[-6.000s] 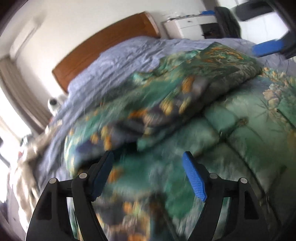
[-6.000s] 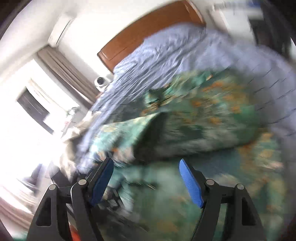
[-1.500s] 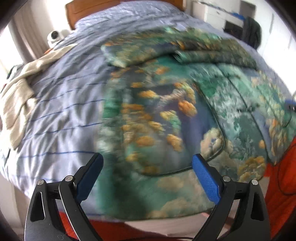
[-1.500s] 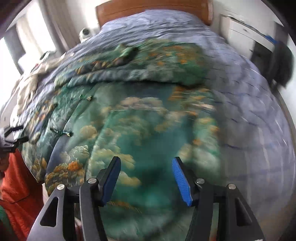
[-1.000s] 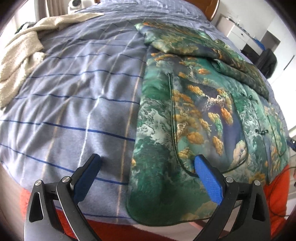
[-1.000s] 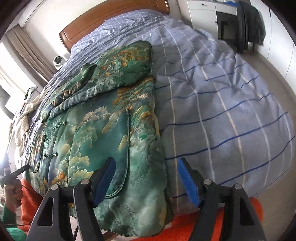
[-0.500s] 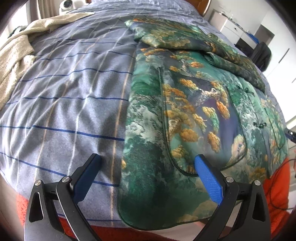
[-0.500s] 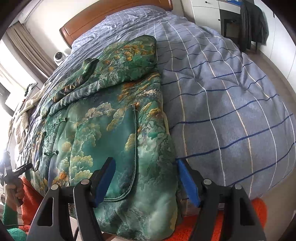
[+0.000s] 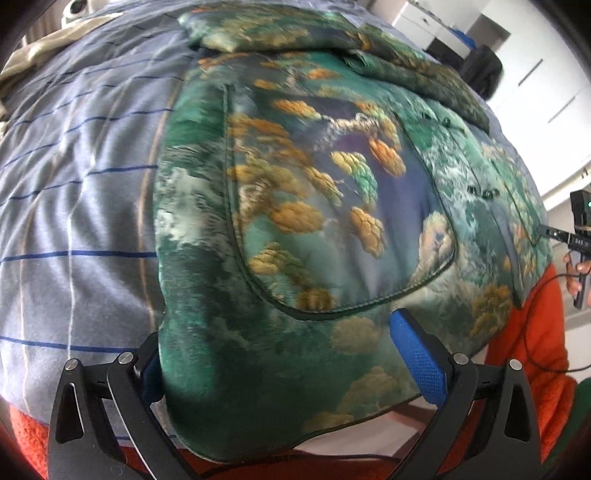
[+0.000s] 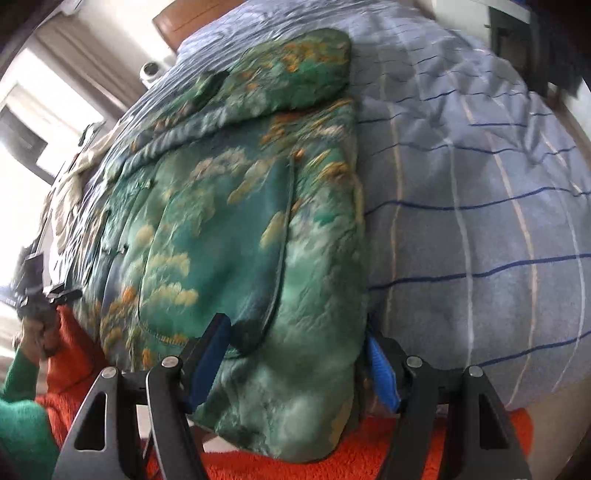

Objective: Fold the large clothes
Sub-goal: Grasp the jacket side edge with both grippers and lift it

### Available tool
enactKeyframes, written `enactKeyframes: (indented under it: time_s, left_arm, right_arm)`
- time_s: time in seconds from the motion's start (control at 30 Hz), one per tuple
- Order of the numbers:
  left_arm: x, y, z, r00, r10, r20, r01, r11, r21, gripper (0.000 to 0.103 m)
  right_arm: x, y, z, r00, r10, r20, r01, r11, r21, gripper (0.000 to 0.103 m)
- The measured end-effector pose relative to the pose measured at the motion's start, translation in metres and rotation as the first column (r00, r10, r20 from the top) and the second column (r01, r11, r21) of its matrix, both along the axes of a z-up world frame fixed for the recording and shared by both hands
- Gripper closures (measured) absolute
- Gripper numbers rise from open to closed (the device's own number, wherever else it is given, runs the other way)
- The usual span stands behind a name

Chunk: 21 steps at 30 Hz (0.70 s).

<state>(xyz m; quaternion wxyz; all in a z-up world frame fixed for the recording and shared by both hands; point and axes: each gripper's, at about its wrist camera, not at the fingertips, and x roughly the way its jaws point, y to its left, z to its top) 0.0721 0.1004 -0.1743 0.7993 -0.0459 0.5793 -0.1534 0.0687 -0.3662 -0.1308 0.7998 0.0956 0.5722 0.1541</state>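
Two grippers: both at the near hem of the garment, one at each bottom corner
jacket (image 9: 306,206): green padded jacket, gold and teal landscape print, lying face up on the bed, sleeves folded across the top end, hem hanging over the near bed edge
jacket, right view (image 10: 236,221): same garment, right side edge runs along the striped cover
left gripper (image 9: 284,365): jaws spread wide; jacket's lower left corner sits between the pads, left pad tucked behind the fabric edge, right pad (image 9: 413,362) on top of the hem
left grip state: fabric is inside the gap but pads not pressed together
right gripper (image 10: 295,354): jaws spread; jacket's lower right corner fills the gap, left pad (image 10: 208,354) against the front panel, right pad at the side seam, partly hidden by cloth
right grip state: straddling the hem, not pinched
bed cover (image 9: 81,177): pale blue with dark blue and tan stripes, under the jacket
bed cover, right view (image 10: 480,206): spreads right of the jacket
orange cloth (image 10: 369,454): fuzzy, below the bed edge, under the hanging hem
headboard (image 10: 184,18): brown wood, far end
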Motion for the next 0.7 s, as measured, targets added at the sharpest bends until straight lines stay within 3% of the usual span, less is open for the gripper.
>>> enactKeyframes:
  time_s: [0.1, 0.2, 0.23, 0.27, 0.3, 0.37, 0.43, 0.7]
  left_arm:
    - [0.000, -0.001, 0.003, 1.000, -0.013, -0.021, 0.012, 1.000, -0.010, 0.001]
    - [0.002, 0.001, 0.006, 0.999, 0.002, -0.050, -0.005, 0.999, -0.052, 0.010]
    - [0.002, 0.003, 0.007, 0.998, 0.013, -0.059, -0.016, 0.999, -0.046, 0.023]
    - [0.002, 0.003, 0.009, 0.998, 0.023, -0.066, -0.025, 0.999, -0.029, 0.034]
    - [0.002, 0.006, 0.012, 0.997, 0.027, -0.069, -0.028, 0.999, -0.018, 0.042]
    - [0.002, 0.012, 0.018, 0.996, 0.048, -0.074, -0.050, 0.998, -0.023, 0.076]
    - [0.000, 0.023, 0.028, 0.994, 0.083, -0.077, -0.089, 0.993, -0.082, 0.088]
    - [-0.018, 0.031, 0.088, 0.990, 0.131, 0.045, -0.121, 0.977, -0.174, 0.092]
  right_arm:
    - [-0.002, 0.006, -0.002, 0.998, 0.067, -0.022, -0.068, 0.997, -0.037, 0.032]
    - [-0.001, 0.006, 0.000, 0.997, 0.073, -0.033, -0.073, 0.997, 0.016, 0.033]
    - [0.000, 0.008, -0.001, 0.996, 0.081, -0.046, -0.079, 0.996, 0.049, 0.038]
    - [0.001, 0.010, -0.001, 0.995, 0.090, -0.047, -0.088, 0.995, 0.053, 0.062]
    - [0.003, 0.014, 0.002, 0.994, 0.105, -0.043, -0.103, 0.993, 0.049, 0.074]
    - [0.007, 0.019, 0.007, 0.992, 0.119, -0.037, -0.116, 0.991, 0.067, 0.083]
    - [0.011, 0.022, 0.016, 0.992, 0.124, -0.024, -0.122, 0.989, 0.090, 0.085]
    - [0.007, 0.024, 0.070, 0.994, 0.079, 0.078, -0.094, 0.973, 0.212, 0.087]
